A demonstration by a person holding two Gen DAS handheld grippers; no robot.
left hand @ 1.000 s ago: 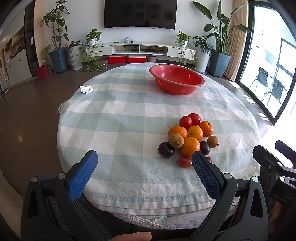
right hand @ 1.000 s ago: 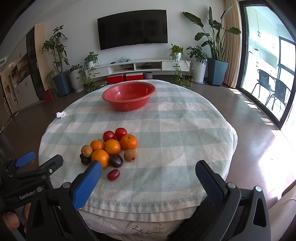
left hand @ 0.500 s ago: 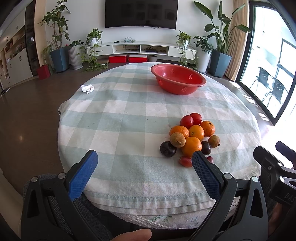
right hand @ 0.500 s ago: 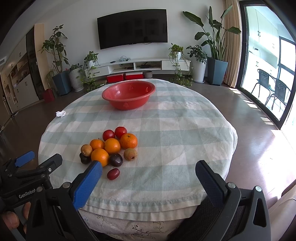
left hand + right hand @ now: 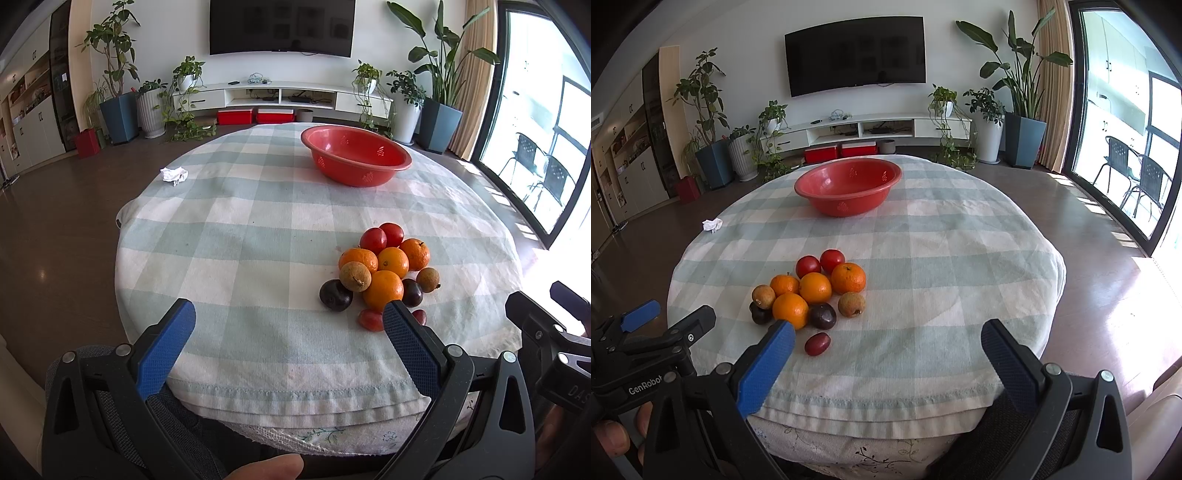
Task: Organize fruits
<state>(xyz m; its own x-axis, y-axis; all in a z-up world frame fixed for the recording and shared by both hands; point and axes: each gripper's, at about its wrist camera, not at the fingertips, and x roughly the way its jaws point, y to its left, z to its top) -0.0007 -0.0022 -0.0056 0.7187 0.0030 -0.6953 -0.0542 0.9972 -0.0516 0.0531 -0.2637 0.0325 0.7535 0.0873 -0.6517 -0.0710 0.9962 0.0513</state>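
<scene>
Four oranges (image 5: 815, 287), two tomatoes (image 5: 808, 266), one bowl (image 5: 847, 191).

Bright daylight floods in from the window (image 5: 1126, 147) at right, blown-out there; sharp focus, edges fisheye-curved.

Both wrist views face across the table (image 5: 258, 229) from its near edge; both share the fruit pile (image 5: 812, 291)

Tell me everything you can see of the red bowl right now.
The red bowl is round, wide and shallow, apparently plastic, with a rolled rim and small pale motifs on its wall. It sits upright on the checked tablecloth at the table's far side, apart from the fruit pile. No fruit shows inside; nothing touches it but the cloth.
</scene>
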